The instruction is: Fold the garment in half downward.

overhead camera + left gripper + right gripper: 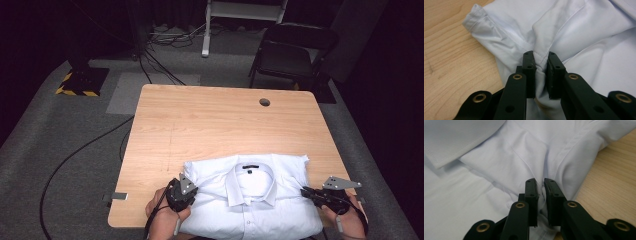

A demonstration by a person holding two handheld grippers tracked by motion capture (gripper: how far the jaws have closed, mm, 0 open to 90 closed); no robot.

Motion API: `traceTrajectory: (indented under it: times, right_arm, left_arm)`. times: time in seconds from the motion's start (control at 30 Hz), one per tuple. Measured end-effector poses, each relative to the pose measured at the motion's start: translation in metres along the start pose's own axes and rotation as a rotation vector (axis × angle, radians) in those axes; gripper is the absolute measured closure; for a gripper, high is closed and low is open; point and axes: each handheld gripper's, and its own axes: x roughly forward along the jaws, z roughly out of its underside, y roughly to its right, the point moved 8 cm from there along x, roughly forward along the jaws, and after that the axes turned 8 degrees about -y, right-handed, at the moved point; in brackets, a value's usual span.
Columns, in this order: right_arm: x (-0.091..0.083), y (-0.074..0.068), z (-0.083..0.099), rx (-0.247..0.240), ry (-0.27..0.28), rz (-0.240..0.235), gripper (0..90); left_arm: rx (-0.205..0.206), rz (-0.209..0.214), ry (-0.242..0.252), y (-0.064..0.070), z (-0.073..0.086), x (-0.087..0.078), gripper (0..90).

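A wooden table (pixel 200 120) seen from above, with a folded white dress shirt (pixel 250 210) lying at the middle of its near edge, collar (pixel 250 182) pointing toward the far edge and the button placket running down the centre. The lower part of the shirt reaches the near edge of the table. A person's hands come in from the bottom, each holding a black two-jaw gripper. The left gripper (pixel 192 191) sits at the shirt's left shoulder; in the left gripper view its jaws are closed tight on a pinched ridge of white cloth (pixel 539 66), with a seam running up from the pinch. The right gripper (pixel 304 190) sits at the shirt's right shoulder; in the right gripper view its jaws are likewise clamped on a fold of the fabric (pixel 541 191), near the shirt's side edge, with bare wood just beside it. A small round hole (pixel 264 102) is near the table's far right corner. A dark chair (pixel 292 52) stands on grey carpet beyond the table, and black cables (pixel 85 145) trail across the floor at the left.
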Motion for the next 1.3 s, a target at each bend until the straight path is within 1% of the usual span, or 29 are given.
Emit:
traceTrajectory:
  times: [0.07,0.1,0.23,0.37,0.4,0.43,0.47,0.57,0.63,0.73,0.83,0.97,1.07,1.13,1.3]
  right_arm:
    - [0.001,0.002,-0.002,0.005,-0.002,0.006,81.4]
    - [0.002,0.003,-0.003,0.007,-0.001,0.01,81.4]
    - [0.005,0.008,-0.007,0.017,-0.002,0.019,81.5]
    - [0.005,0.008,-0.007,0.017,-0.002,0.019,81.5]
    - [0.005,0.008,-0.007,0.017,-0.002,0.019,81.5]
    - [0.006,0.011,-0.009,0.02,-0.004,0.022,81.4]
    - [0.013,0.023,-0.018,0.039,-0.005,0.032,81.4]
    - [0.016,0.028,-0.024,0.045,-0.008,0.042,81.3]
    - [0.018,0.032,-0.026,0.051,-0.007,0.047,81.3]
    - [0.02,0.036,-0.029,0.059,-0.002,0.051,81.3]
    - [0.021,0.038,-0.031,0.062,-0.002,0.054,81.2]
    - [0.024,0.043,-0.034,0.068,0.0,0.065,81.1]
    - [0.026,0.047,-0.038,0.068,-0.005,0.071,80.8]
    - [0.028,0.049,-0.04,0.066,-0.015,0.079,80.5]
    - [0.031,0.055,-0.046,0.066,-0.026,0.105,80.2]
  left_arm:
    - [-0.014,0.007,0.013,-0.003,-0.002,0.003,79.3]
    - [-0.019,0.003,0.02,-0.004,-0.004,0.004,79.3]
    - [-0.013,-0.011,0.023,-0.007,-0.009,0.008,79.3]
    - [-0.013,-0.011,0.023,-0.007,-0.009,0.008,79.3]
    - [-0.013,-0.017,0.025,-0.008,-0.012,0.01,79.3]
    - [-0.013,-0.033,0.037,-0.014,-0.022,0.018,79.3]
    - [-0.017,-0.035,0.043,-0.015,-0.023,0.02,79.3]
    - [-0.015,-0.04,0.055,-0.018,-0.027,0.023,79.2]
    - [-0.001,-0.042,0.055,-0.02,-0.03,0.025,79.2]
    - [-0.012,-0.028,0.052,-0.023,-0.034,0.028,78.9]
    - [-0.017,-0.028,0.052,-0.025,-0.037,0.03,78.9]
    - [-0.001,-0.05,0.056,-0.029,-0.044,0.036,78.9]
    - [-0.007,-0.046,0.058,-0.031,-0.047,0.038,78.9]
    - [-0.005,-0.051,0.057,-0.032,-0.049,0.039,78.7]
    - [0.015,-0.066,0.06,-0.037,-0.056,0.045,78.2]
